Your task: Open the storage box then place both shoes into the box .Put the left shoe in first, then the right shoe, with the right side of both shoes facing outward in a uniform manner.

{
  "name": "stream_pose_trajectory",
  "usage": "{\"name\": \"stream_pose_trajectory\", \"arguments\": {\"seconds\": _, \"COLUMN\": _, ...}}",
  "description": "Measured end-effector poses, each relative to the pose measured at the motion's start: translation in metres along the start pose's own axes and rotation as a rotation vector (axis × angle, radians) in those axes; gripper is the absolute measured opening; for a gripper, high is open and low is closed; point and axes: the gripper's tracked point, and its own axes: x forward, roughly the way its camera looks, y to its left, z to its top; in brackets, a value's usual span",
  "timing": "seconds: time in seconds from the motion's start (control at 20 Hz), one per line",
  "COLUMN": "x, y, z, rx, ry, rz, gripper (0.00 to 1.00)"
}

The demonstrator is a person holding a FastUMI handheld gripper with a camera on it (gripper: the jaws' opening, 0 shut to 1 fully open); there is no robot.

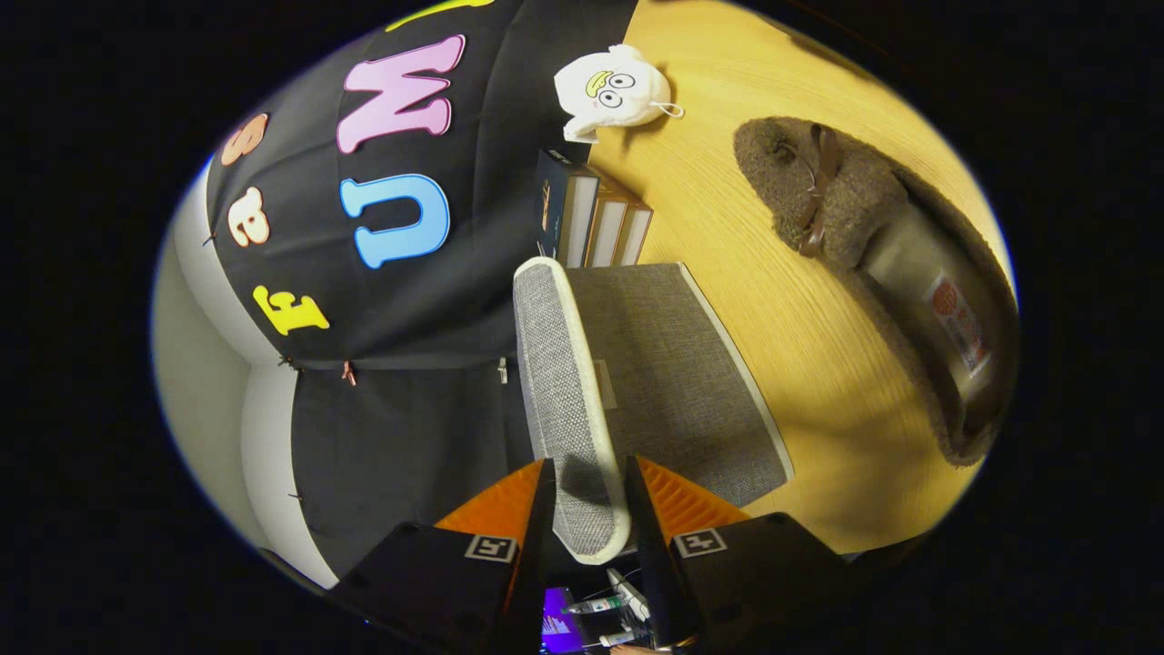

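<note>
The gripper (587, 496) is pinching the box lid (564, 400) edge, its long side running away ahead; a shoe (873, 264) is lying beyond.

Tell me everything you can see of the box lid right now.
The lid is a grey woven-fabric panel with a pale piped edge and rounded corners. It is lifted, edge-on to the camera, running forward from between the fingers. The gripper has one finger on each face of its near end and looks shut on it. A small pale tab sits on its inner side. Beside it lies the box, same grey fabric, on the wooden table.
</note>
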Motion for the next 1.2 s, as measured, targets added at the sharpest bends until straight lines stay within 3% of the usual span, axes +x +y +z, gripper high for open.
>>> {"name": "stream_pose_trajectory", "arguments": {"seconds": 0.05, "x": -0.003, "y": -0.002, "z": 0.002, "rx": 0.002, "ry": -0.006, "rz": -0.009, "gripper": 0.43}}
{"name": "stream_pose_trajectory", "arguments": {"seconds": 0.1, "x": -0.004, "y": 0.001, "z": 0.001, "rx": 0.005, "ry": -0.003, "rz": 0.001, "gripper": 0.25}}
{"name": "stream_pose_trajectory", "arguments": {"seconds": 0.25, "x": -0.01, "y": 0.009, "z": -0.003, "rx": -0.008, "ry": -0.008, "rz": 0.01, "gripper": 0.23}}
{"name": "stream_pose_trajectory", "arguments": {"seconds": 0.35, "x": -0.009, "y": 0.017, "z": -0.005, "rx": -0.026, "ry": 0.001, "rz": 0.032, "gripper": 0.08}}
{"name": "stream_pose_trajectory", "arguments": {"seconds": 0.85, "x": -0.015, "y": 0.091, "z": -0.023, "rx": -0.114, "ry": 0.02, "rz": 0.073, "gripper": 0.05}}
{"name": "stream_pose_trajectory", "arguments": {"seconds": 1.2, "x": 0.012, "y": 0.161, "z": -0.064, "rx": -0.234, "ry": 0.049, "rz": 0.082, "gripper": 0.05}}
